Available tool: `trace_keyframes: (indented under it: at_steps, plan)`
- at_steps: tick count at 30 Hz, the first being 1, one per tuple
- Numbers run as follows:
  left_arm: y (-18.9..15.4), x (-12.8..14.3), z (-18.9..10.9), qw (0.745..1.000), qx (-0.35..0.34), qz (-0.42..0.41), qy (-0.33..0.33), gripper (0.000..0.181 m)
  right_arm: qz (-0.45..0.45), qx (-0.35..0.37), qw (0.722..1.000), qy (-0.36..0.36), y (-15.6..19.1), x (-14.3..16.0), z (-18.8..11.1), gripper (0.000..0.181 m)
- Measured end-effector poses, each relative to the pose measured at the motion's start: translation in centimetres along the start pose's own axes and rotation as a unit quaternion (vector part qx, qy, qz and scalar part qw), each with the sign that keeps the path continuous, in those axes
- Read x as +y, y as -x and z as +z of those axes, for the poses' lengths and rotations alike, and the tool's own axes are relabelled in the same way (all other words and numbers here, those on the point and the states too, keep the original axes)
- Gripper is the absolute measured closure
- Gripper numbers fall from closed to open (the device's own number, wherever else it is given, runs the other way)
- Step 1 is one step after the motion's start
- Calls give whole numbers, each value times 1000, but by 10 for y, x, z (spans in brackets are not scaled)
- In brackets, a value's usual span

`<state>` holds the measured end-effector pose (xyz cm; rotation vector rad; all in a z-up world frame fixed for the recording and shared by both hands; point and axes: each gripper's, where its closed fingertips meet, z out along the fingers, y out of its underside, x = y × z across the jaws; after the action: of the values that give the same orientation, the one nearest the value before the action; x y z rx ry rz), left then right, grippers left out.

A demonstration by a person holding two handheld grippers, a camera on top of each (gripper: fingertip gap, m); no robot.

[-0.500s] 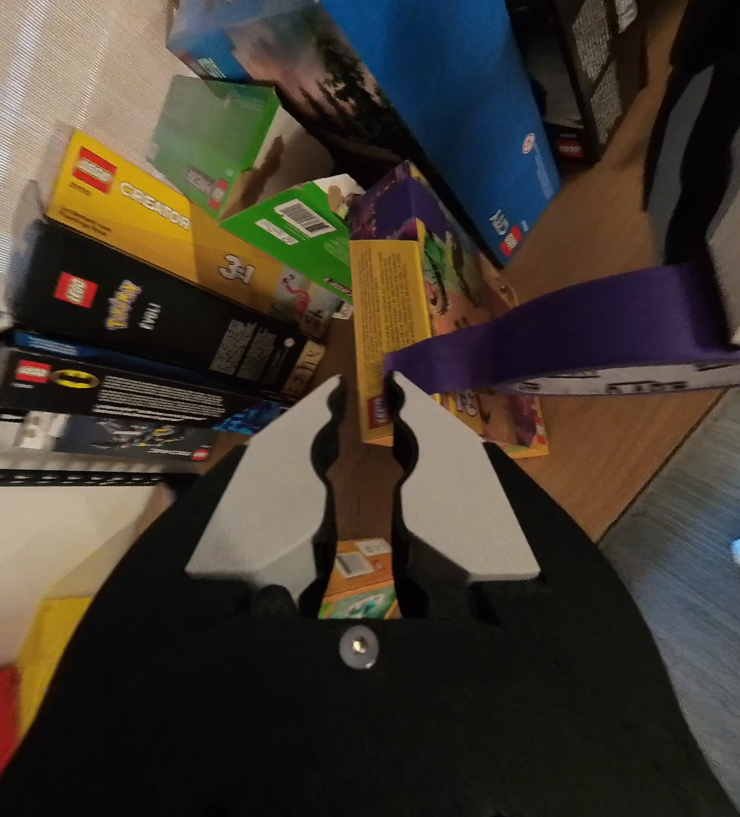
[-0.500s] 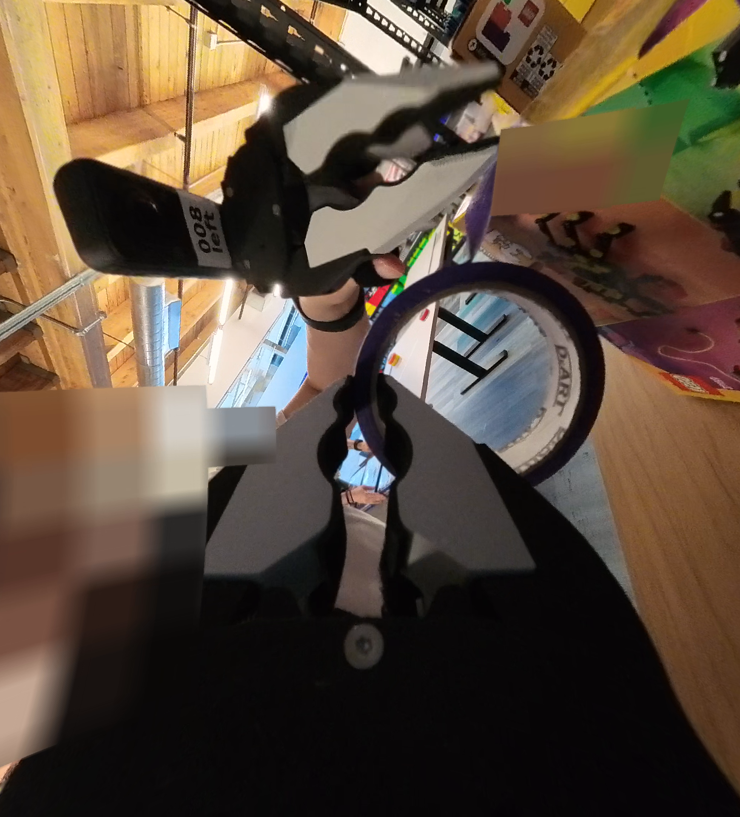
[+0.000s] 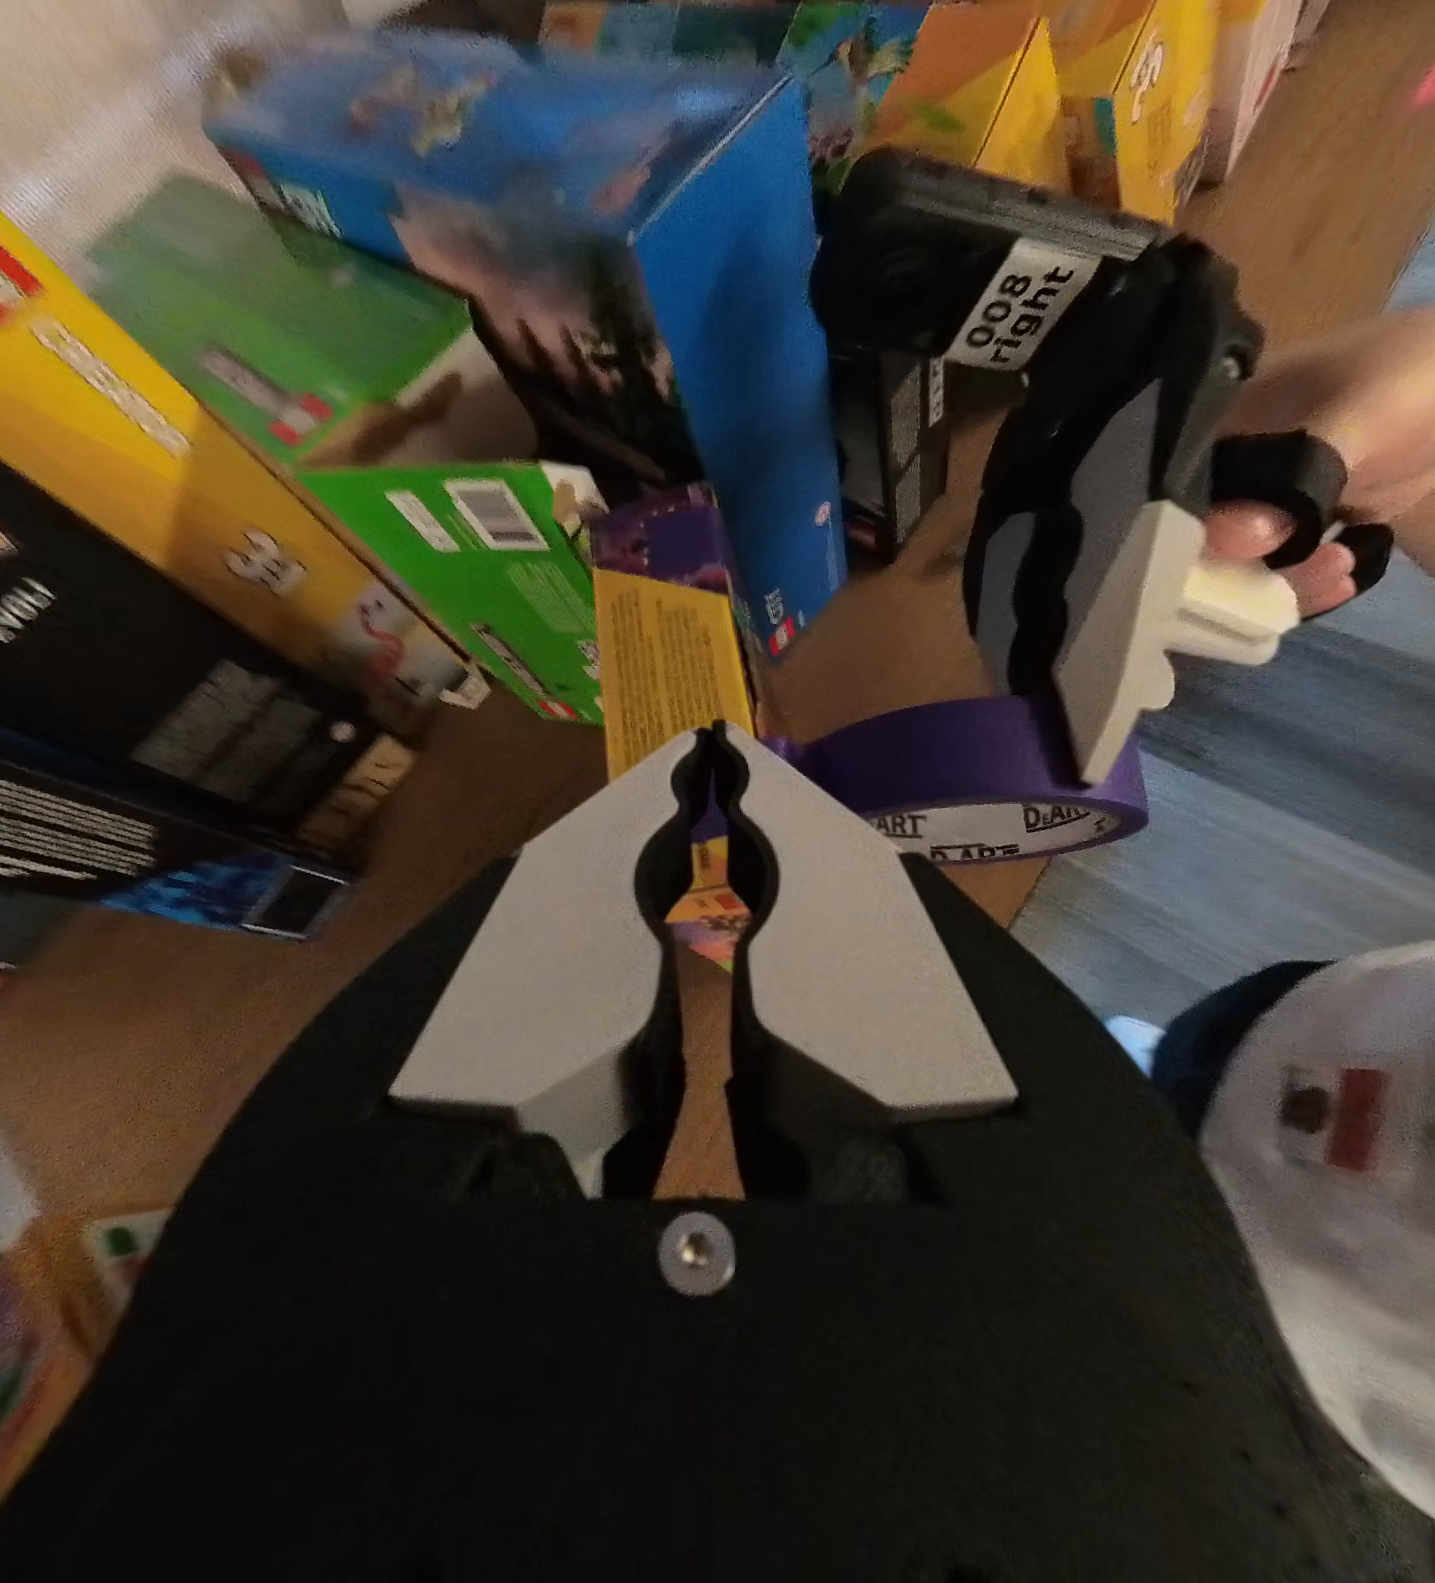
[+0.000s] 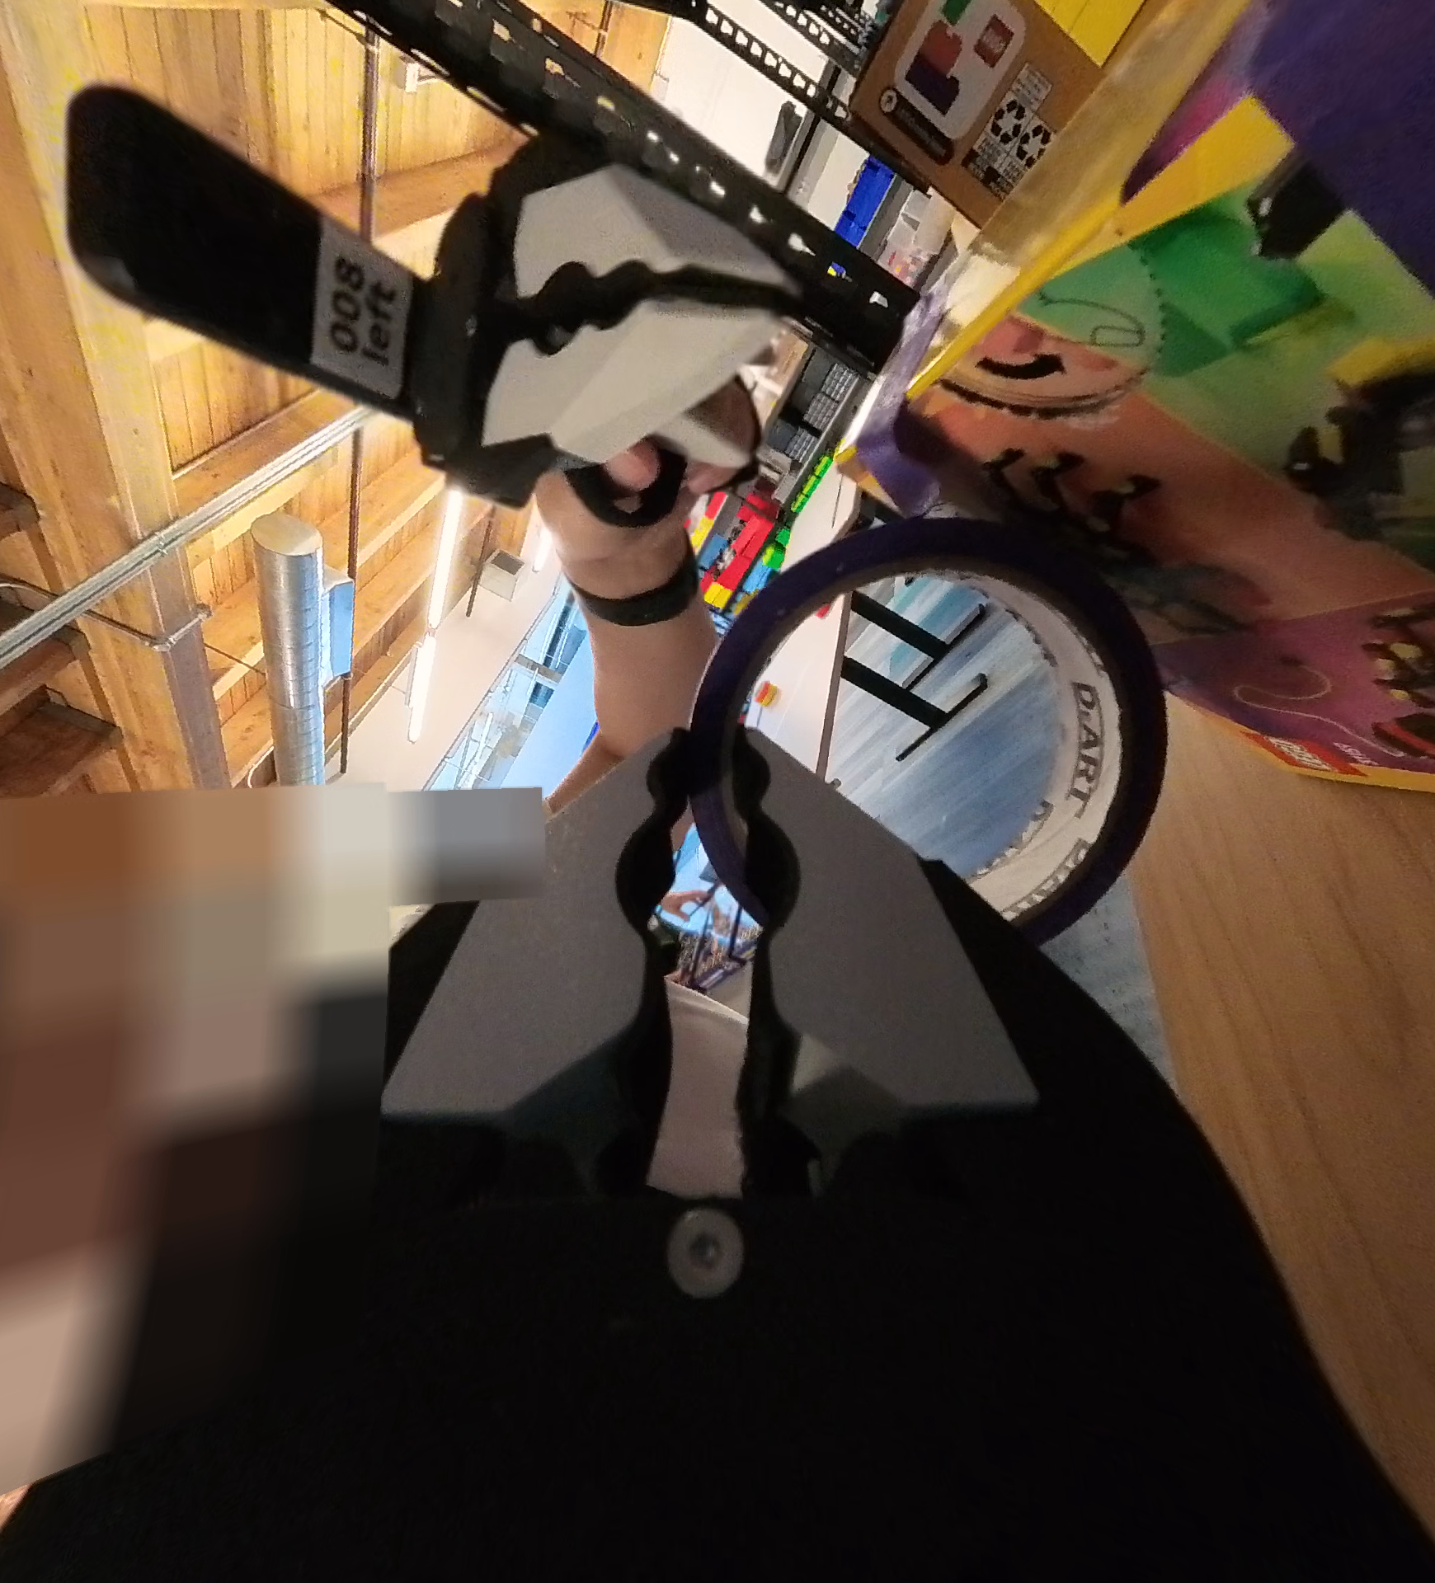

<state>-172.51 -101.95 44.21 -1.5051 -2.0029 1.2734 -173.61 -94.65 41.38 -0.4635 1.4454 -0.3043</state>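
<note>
The right tool (image 4: 710, 749) is clamped on the rim of a purple tape roll (image 4: 1125, 711), one jaw outside the ring and the other inside it, so the roll hangs off the tool's right side with its open centre facing the right wrist camera. In the left wrist view the same roll (image 3: 954, 762) appears edge-on, a flat purple band lying across the scene from left to right just above the wooden counter (image 3: 868, 634), with the right tool (image 3: 1074, 685) coming down on its far right end. The left tool (image 3: 718, 737) has its tips nearly touching, with only a sliver of gap, and grips nothing; the roll's near left end lies just to the right of its tips, so the roll is close to both tools but held only by the right one. Beyond and to the left, toy boxes crowd the counter: a yellow and purple box (image 3: 671, 660) just past the left tool's tips, a green box (image 3: 474, 548), a tall blue box (image 3: 731, 343) and a black box (image 3: 80, 651).
</note>
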Motion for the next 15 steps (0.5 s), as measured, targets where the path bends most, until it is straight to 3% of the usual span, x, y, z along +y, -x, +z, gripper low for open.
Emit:
trace_keyframes:
  at_steps: [4, 9, 15]
  plan:
    - [6, 26, 13, 996, 19, -70, 45, 181, -6, -1, 1000, 3, 3, 1, 1, 174]
    - [12, 26, 13, 983, 34, -180, 11, 181, -8, -2, 1000, -2, 5, 1, -1, 173]
    - [11, 15, 2, 970, 39, -235, -44, 181, -3, -5, 1000, -9, 3, 1, -1, 174]
